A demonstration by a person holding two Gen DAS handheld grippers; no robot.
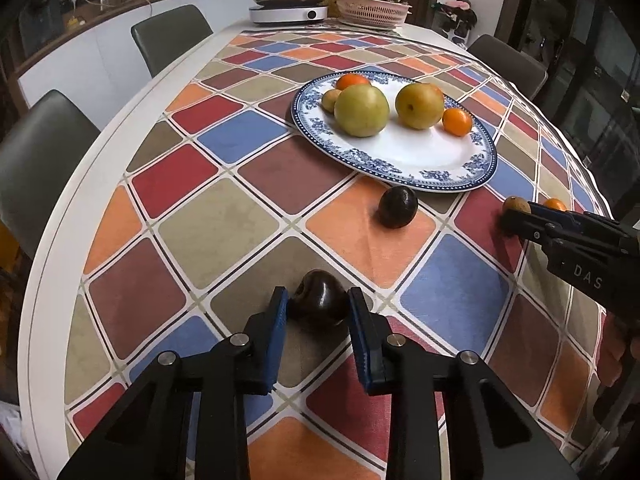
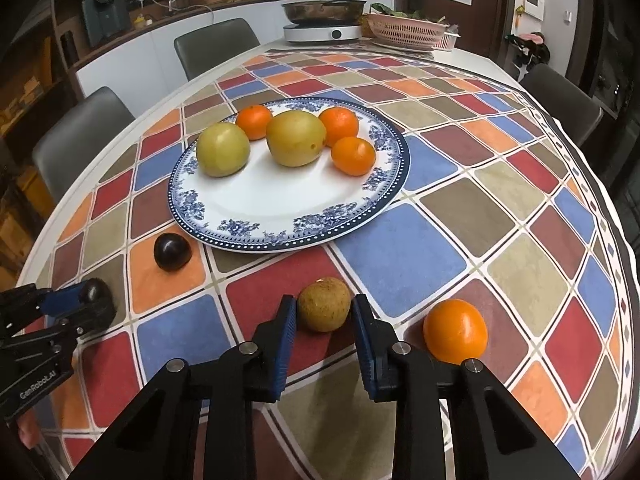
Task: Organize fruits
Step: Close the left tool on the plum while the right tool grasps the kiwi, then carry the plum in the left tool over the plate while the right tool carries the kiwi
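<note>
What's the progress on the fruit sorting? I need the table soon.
Done: two green fruits and three oranges sit on the plate, plus a small brownish one seen from the left wrist. In hand: left gripper shut on a dark fruit, right gripper shut on a brown fruit. Left: another dark fruit and an orange on the tablecloth.

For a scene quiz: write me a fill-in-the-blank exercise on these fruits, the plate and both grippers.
1. The left gripper is shut on a dark purple round ____.
2. The right gripper pinches a brown fuzzy fruit that rests on a ____ square of the checked tablecloth.
3. The blue-and-white patterned plate holds ____ large yellow-green fruits.
4. Right of the brown fruit, off the plate, lies one ____ citrus fruit.

Missing words: plum; red; two; orange
</note>
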